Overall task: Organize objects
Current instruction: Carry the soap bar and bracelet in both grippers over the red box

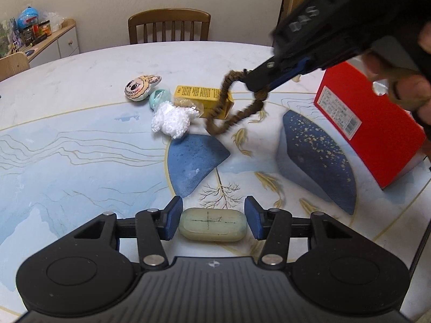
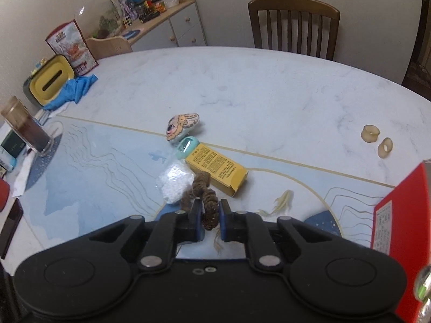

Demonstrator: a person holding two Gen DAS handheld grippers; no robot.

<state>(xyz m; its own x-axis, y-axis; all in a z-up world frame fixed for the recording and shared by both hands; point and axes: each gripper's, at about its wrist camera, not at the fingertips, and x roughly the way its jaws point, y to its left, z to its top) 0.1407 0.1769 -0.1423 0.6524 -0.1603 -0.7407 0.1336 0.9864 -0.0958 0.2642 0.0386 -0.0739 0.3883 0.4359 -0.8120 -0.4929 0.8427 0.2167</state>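
Observation:
My left gripper is open around a pale green soap bar on the table; a small gap shows at each pad. My right gripper is shut on a brown scrunchie, which also hangs from it above the table in the left wrist view. Under it lie a yellow box, a white bag of beads, a teal oval item and a cartoon-face plush.
A red box stands at the right. Two translucent rings lie at the far right. A jar, a yellow tissue box and a blue cloth are at the left. A chair stands behind the table.

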